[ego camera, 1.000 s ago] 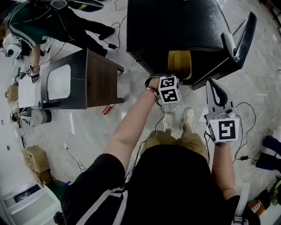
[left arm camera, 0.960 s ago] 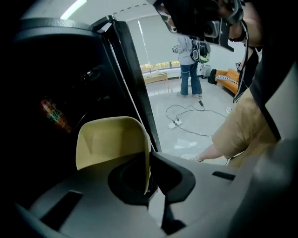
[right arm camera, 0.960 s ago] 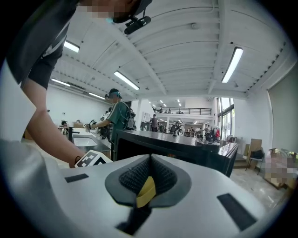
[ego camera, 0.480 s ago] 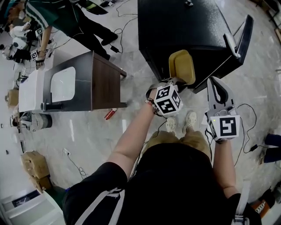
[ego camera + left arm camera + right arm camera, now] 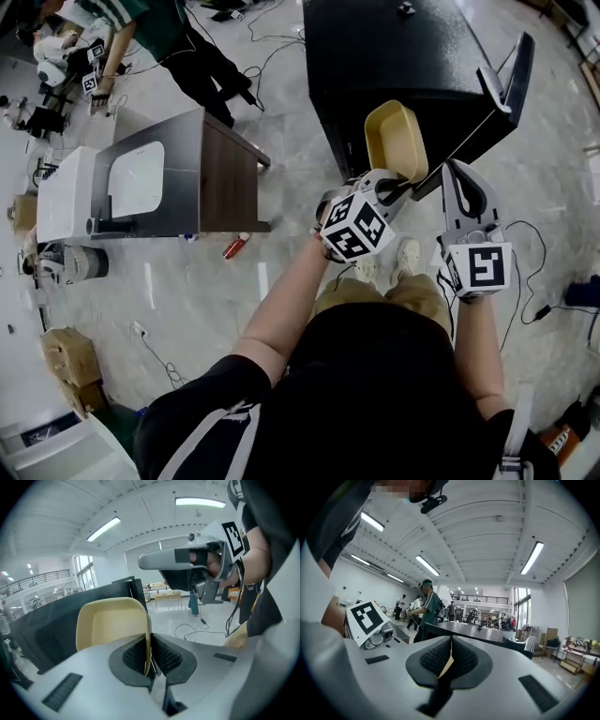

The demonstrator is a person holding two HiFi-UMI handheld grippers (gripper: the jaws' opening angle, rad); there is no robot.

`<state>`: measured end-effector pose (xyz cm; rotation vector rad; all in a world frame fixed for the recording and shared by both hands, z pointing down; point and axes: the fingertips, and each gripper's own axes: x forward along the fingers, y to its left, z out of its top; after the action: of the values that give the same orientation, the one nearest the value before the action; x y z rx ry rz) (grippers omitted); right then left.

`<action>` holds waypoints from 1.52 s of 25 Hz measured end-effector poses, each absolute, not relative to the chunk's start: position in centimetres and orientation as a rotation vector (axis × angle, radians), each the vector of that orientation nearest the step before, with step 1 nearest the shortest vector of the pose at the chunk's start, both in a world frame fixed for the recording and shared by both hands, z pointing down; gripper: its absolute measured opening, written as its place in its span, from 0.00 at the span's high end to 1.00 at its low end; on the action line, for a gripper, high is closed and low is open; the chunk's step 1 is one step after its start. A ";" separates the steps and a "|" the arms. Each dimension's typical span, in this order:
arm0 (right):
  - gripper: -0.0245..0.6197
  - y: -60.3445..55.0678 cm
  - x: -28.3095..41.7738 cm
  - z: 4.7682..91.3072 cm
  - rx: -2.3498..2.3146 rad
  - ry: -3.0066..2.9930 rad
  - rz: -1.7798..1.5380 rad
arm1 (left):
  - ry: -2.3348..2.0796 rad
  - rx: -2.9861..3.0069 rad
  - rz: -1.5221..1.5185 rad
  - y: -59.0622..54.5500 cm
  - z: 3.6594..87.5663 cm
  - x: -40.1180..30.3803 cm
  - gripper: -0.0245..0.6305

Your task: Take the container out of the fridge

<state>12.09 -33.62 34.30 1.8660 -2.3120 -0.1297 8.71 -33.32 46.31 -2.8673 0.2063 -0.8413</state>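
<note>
Two ribbed jaws of the left gripper are pressed against one side wall of the pale yellow container, one pad inside the rim and one outside, so the empty tub stands on edge off the jaw tips. From the head view it hangs in the air just in front of the open black fridge, its hollow turned up toward the camera and the fridge door swung out to the right. The right gripper holds nothing; its jaws are drawn together with only a thin pale sliver showing between the pads, and it points toward the fridge just to the right of the container. Farther left stands a dark table on the glossy floor, and beyond it a person in a green top.
</note>
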 end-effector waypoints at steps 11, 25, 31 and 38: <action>0.90 -31.6 11.3 32.5 1.829 -2.369 -0.170 | 0.400 -2.971 -0.574 -31.3 40.4 8.1 0.92; 0.90 -25.0 15.0 31.5 1.767 -2.519 -0.158 | 0.697 -2.913 -0.415 -25.4 35.2 10.9 0.92; 0.90 -20.8 16.2 31.4 1.732 -2.553 -0.162 | 0.808 -2.864 -0.326 -21.5 33.3 11.9 0.92; 0.90 -17.0 16.7 31.2 1.698 -2.603 -0.181 | 0.885 -2.849 -0.272 -17.5 32.1 12.5 0.92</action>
<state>16.67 -16.99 31.19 1.6977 -2.6033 -0.1811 12.46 -17.54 32.10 -2.8488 0.8846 -0.2725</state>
